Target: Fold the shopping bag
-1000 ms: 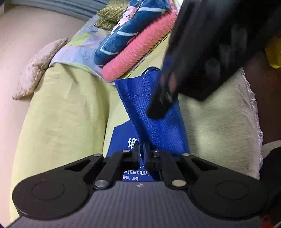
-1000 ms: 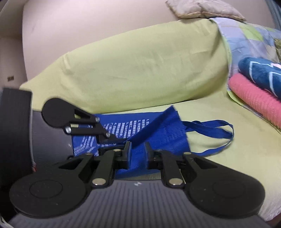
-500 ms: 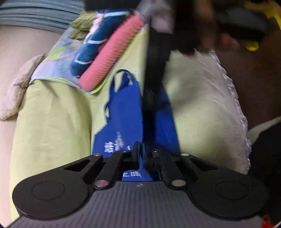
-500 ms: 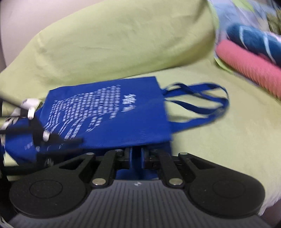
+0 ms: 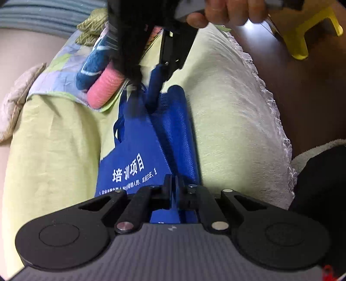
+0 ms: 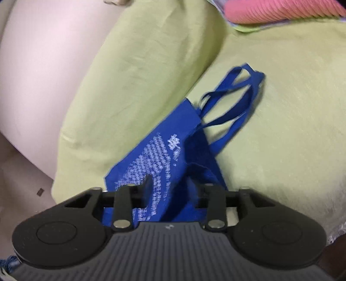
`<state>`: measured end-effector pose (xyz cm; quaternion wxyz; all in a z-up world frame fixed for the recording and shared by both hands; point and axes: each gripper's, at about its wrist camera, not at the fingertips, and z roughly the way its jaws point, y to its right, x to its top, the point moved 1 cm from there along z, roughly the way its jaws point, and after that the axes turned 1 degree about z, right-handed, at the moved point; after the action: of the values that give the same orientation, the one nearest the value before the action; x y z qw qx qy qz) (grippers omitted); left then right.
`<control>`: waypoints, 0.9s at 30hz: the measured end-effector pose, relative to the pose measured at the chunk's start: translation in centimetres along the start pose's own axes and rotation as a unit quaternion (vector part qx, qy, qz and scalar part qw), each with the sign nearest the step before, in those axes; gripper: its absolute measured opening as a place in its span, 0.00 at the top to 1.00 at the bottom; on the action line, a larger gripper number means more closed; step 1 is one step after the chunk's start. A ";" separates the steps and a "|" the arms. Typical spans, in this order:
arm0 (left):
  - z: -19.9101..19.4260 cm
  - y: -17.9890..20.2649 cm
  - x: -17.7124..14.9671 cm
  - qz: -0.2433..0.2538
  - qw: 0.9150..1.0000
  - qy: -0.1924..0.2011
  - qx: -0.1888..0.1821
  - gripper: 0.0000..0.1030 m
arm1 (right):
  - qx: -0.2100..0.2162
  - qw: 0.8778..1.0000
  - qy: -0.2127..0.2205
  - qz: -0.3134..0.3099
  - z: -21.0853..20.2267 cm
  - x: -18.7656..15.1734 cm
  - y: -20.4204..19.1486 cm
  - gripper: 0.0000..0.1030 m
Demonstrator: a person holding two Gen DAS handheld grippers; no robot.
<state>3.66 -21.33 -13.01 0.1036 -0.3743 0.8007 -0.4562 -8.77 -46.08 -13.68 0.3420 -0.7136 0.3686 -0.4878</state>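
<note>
A blue shopping bag (image 5: 134, 151) with white print lies on a green sheet. My left gripper (image 5: 175, 188) is shut on its near edge, a thin fold of blue fabric pinched between the pads. At the far end, by the handles (image 5: 117, 129), a raised corner of the bag reaches up to my right gripper (image 5: 170, 64), carried by a person's hand (image 5: 227, 10). In the right wrist view the right gripper (image 6: 174, 192) has its jaws standing apart. A fold of the bag (image 6: 173, 134) runs between them, and the handles (image 6: 237, 97) lie loose beyond.
A pink knit roll (image 5: 106, 90) and a blue patterned cloth (image 5: 93, 64) lie on a patchwork blanket past the handles. A beige cushion (image 5: 13, 103) sits at the left. The sheet's white lace edge (image 5: 270, 108) borders dark floor, where a yellow stool (image 5: 307, 32) stands.
The right gripper rolled and swung toward the handle end, so the bag sits tilted in its view. Its jaws went from nearly together to apart. The left gripper sank slightly, still pinching the edge.
</note>
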 end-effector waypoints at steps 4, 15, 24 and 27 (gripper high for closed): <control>-0.2 -1.4 1.1 -0.036 0.999 0.010 0.002 0.82 | 0.003 1.000 0.015 -0.006 -0.3 -0.4 -0.8 0.98; 1.1 -6.2 3.1 -0.115 0.993 0.039 -0.001 1.00 | 0.000 0.997 0.026 -0.073 -1.8 0.0 -3.6 0.97; 0.4 -7.2 2.5 -0.108 0.993 0.033 0.031 1.00 | 0.000 0.996 0.016 -0.085 -2.6 -1.1 -3.7 0.96; 0.3 -6.5 2.8 -0.088 0.995 0.038 0.033 1.00 | -0.015 0.996 0.008 -0.087 -1.8 -1.3 -3.3 0.96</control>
<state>5.17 -25.49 -7.43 0.0449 -0.4216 0.7526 -0.5038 -10.22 -43.57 -10.98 0.2846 -0.7443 0.3152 -0.5154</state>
